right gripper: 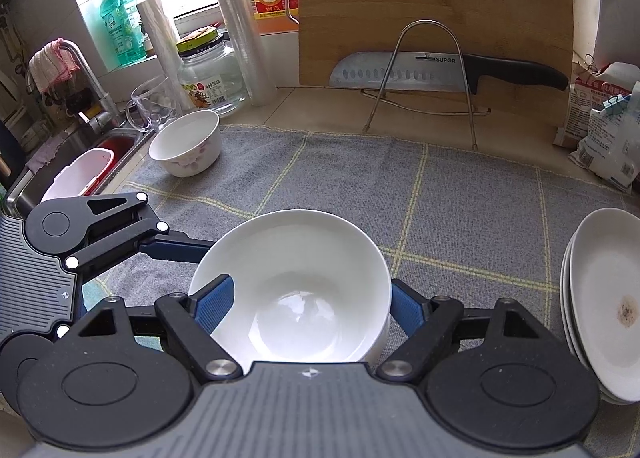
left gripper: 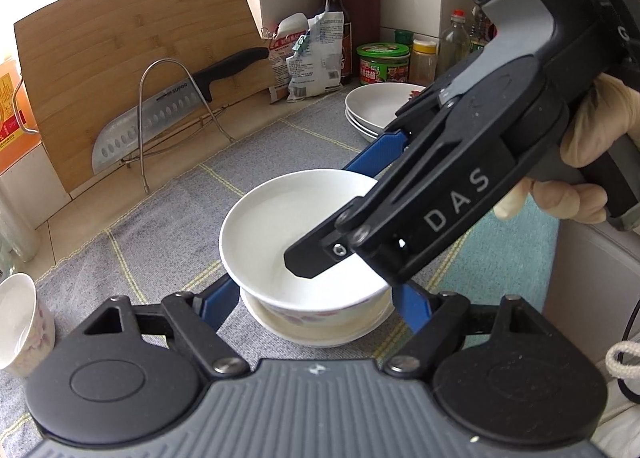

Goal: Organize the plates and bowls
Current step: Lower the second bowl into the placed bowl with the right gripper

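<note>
A white bowl (left gripper: pixel 280 218) with a flowered outside sits nested in a second white bowl (left gripper: pixel 320 328) on the grey checked cloth (left gripper: pixel 168 226). My left gripper (left gripper: pixel 316 298) closes its blue pads (left gripper: pixel 218 304) against both sides of this stack. My right gripper (left gripper: pixel 320 218), held in a gloved hand (left gripper: pixel 592 130), reaches in from the right. One of its fingers is down inside the upper bowl (right gripper: pixel 292 282) and the other is outside the rim. In the right wrist view my right gripper (right gripper: pixel 308 298) straddles that rim without squeezing it. The left gripper (right gripper: pixel 184 258) meets the bowl's left side.
Another flowered bowl (right gripper: pixel 186 144) stands at the cloth's far left corner, beside the sink (right gripper: pixel 80 154). Stacked white plates (right gripper: pixel 600 298) sit on the right. A cutting board (right gripper: pixel 432 6), a knife (right gripper: pixel 440 68) and a wire rack (right gripper: pixel 424 78) line the back wall. Jars and bottles (left gripper: pixel 384 64) fill the corner.
</note>
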Demonstrator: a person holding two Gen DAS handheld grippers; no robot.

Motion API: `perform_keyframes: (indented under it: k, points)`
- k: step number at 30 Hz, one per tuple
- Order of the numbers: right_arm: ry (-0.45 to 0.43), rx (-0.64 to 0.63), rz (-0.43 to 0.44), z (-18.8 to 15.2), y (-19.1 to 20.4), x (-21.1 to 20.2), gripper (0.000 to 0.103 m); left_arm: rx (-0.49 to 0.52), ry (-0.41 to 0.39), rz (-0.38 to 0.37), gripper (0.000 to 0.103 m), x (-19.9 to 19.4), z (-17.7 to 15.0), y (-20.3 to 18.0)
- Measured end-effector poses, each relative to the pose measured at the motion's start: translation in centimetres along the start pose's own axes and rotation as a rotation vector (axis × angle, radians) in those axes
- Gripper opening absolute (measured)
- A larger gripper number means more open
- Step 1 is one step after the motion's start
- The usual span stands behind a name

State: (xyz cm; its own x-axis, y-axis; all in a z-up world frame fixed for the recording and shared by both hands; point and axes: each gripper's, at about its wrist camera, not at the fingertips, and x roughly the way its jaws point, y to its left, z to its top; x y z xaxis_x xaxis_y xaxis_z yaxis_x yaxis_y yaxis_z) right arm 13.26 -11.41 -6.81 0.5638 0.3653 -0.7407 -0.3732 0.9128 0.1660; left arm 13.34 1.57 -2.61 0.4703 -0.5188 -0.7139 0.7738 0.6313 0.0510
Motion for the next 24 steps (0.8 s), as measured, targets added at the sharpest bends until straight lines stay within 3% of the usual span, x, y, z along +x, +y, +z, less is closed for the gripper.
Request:
perform_keyframes:
  k: [24]
  points:
    - [0.022,-0.002,0.013,-0.07,-0.28,0.8,0.088,-0.016,0.026,-0.007,0.083,0.82,-0.12,0.21]
